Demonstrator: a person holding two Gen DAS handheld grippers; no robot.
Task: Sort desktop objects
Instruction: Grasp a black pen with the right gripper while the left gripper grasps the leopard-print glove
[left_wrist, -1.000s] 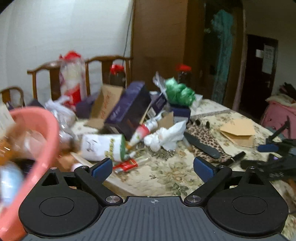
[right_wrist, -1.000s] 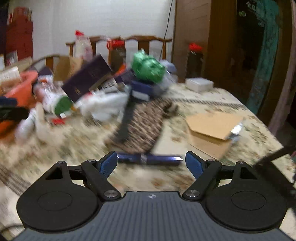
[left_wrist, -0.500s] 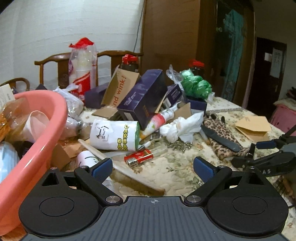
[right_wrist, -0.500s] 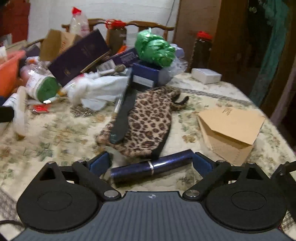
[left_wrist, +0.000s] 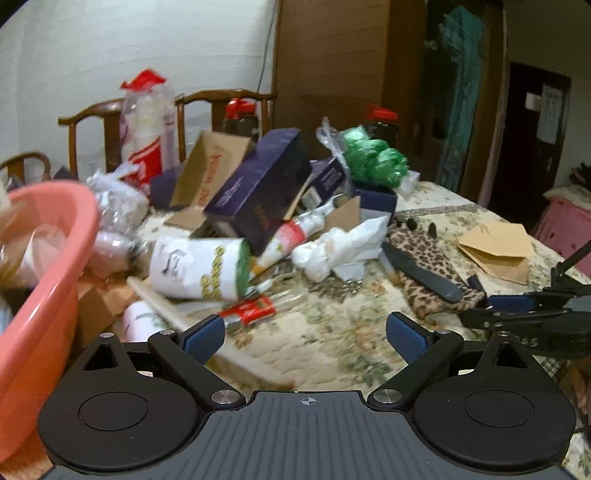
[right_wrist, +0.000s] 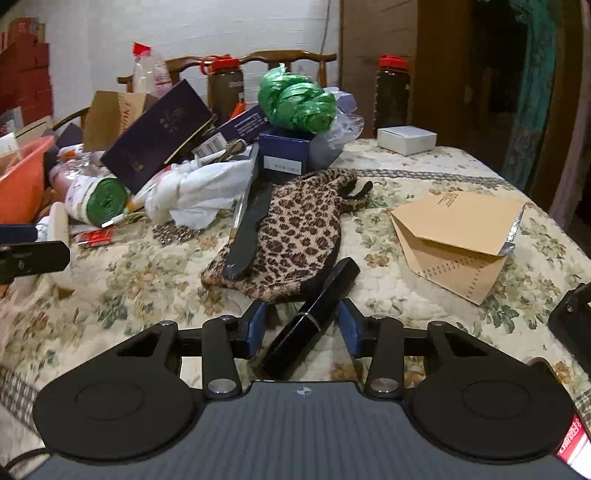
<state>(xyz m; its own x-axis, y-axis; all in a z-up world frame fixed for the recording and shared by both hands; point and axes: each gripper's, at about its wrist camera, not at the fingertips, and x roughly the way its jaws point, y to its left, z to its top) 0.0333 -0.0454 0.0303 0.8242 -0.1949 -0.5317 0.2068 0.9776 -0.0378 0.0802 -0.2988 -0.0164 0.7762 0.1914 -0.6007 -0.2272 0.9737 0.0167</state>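
Right wrist view: right gripper jaws closing around dark blue tube, pads not yet pressing; tube lies diagonally on floral tablecloth near its front edge, touching leopard-print pouch, likely for sorting. Left gripper spread wide, nothing between. Green-capped roll's lettering blurred, unreadable.

- We see a floral cream tablecloth.
- We see a leopard-print pouch.
- We see a glossy dark-blue tube.
- We see a green bag bundle.
- We see a pink basin.
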